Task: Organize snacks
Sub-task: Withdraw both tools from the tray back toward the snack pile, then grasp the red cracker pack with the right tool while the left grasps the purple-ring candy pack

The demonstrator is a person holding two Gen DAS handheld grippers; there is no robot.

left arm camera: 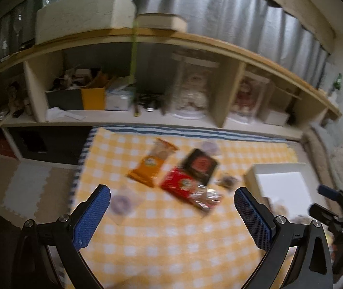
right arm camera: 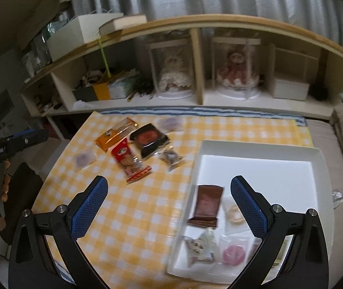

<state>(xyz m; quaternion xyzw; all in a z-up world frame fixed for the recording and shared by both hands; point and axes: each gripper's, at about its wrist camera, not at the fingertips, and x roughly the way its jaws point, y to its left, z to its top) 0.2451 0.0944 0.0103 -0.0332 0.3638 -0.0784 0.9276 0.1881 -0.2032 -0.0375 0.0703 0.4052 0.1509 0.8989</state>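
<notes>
1. On the yellow checked cloth (right arm camera: pixel 147 216) covering the bench, the loose snacks are lying in a cluster toward 11 o'clock in the right wrist view: an orange packet (right arm camera: pixel 116 133), a red packet (right arm camera: pixel 129 161), a black packet (right arm camera: pixel 148 139), a small clear-wrapped sweet (right arm camera: pixel 171 157), and two pale flat sachets (right arm camera: pixel 83 160) (right arm camera: pixel 170 122) at the edges of the group.
2. At 4 o'clock in that view, the white tray (right arm camera: pixel 263 154) is already holding a brown packet (right arm camera: pixel 206 206), a star-shaped snack (right arm camera: pixel 201 246), a pink round one (right arm camera: pixel 234 254) and a pale ring-shaped one (right arm camera: pixel 235 213), all crowded at its near end; the far half is lying bare.
3. The right hand-held gripper (right arm camera: pixel 169 200) is hovering above the tray's near left edge, jaws spread wide and carrying nothing.
4. The left hand-held gripper (left arm camera: pixel 172 210) is likewise standing released and empty, facing the cluster, with the red packet (left arm camera: pixel 188 190) at 12 o'clock just past its fingertips; this view is blurred, so fine detail is unclear.
5. Judging by this, the sorting is sitting partway through, between a drop-off and the next pickup.
6. The next move is probably calling for one gripper to be lowering over a single packet, closing across its narrow width, since the red, black and orange packets are overlapping or touching and could drag one another.
</notes>
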